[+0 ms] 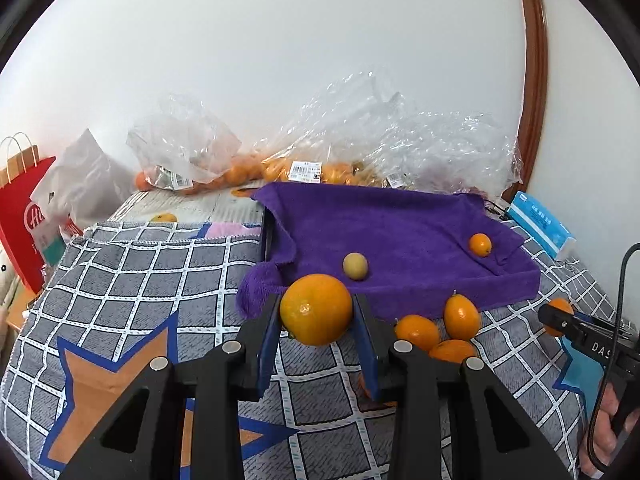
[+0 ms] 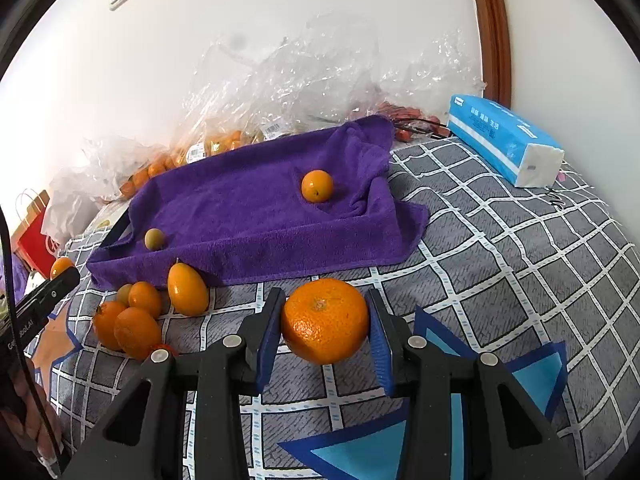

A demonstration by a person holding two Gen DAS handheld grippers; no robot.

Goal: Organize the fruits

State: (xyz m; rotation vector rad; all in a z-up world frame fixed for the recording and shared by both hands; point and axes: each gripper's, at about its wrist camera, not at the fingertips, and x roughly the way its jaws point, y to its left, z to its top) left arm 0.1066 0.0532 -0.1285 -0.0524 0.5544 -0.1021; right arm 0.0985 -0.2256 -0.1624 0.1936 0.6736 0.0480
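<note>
My left gripper (image 1: 316, 310) is shut on a smooth orange (image 1: 316, 309) and holds it above the checked cloth, just in front of the purple towel tray (image 1: 400, 236). My right gripper (image 2: 325, 320) is shut on a bumpy mandarin (image 2: 325, 321) near the tray's front edge (image 2: 280, 252). A small orange (image 2: 317, 185) and a yellow-green fruit (image 2: 154, 238) lie on the towel. A pile of orange fruits (image 2: 136, 320) lies on the cloth in front of the tray's left corner; it also shows in the left wrist view (image 1: 440, 332).
Clear plastic bags (image 1: 320, 152) with more oranges lie along the wall behind the tray. A blue tissue pack (image 2: 504, 140) lies at the right. A red paper bag (image 1: 20, 216) stands at the left. The checked cloth (image 2: 520, 280) spreads to the right.
</note>
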